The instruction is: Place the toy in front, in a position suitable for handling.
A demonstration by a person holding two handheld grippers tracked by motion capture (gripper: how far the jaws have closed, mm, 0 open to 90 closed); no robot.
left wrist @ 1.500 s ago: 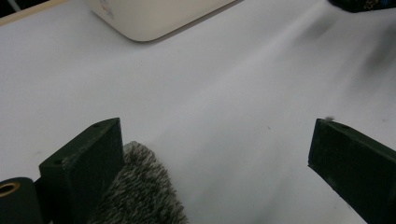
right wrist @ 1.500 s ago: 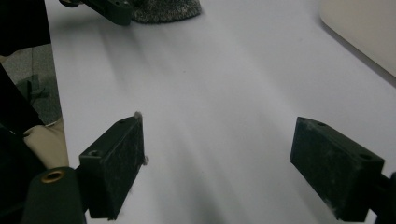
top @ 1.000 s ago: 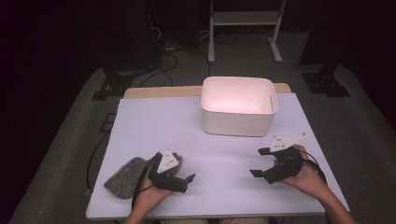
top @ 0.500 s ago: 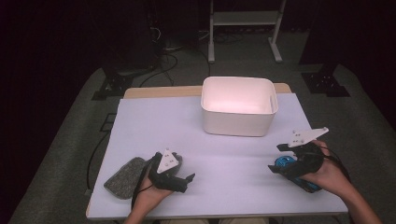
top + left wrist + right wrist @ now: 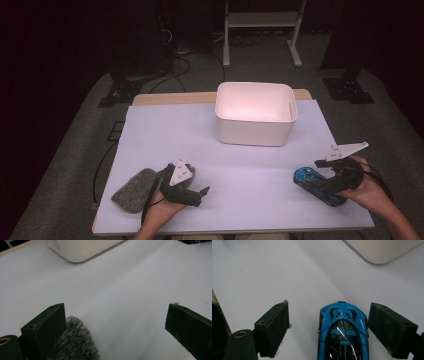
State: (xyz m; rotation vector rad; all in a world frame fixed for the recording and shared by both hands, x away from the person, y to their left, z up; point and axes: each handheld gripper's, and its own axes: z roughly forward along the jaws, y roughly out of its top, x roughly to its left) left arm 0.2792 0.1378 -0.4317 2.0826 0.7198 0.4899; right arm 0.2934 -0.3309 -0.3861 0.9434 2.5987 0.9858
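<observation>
The right gripper (image 5: 328, 327) straddles the blue toy car (image 5: 343, 332) with jaws wide and gripping nothing, well in front of the white bin (image 5: 256, 114), and closing off-centre could skid the car away.

We get one overhead look down the table (image 5: 165, 135); both gripper cams sit low, sharing the white bin (image 5: 255, 120).

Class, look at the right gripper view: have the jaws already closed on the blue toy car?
No: the right gripper stands open, the blue toy car lying between its jaws with a gap on the left side.
</observation>
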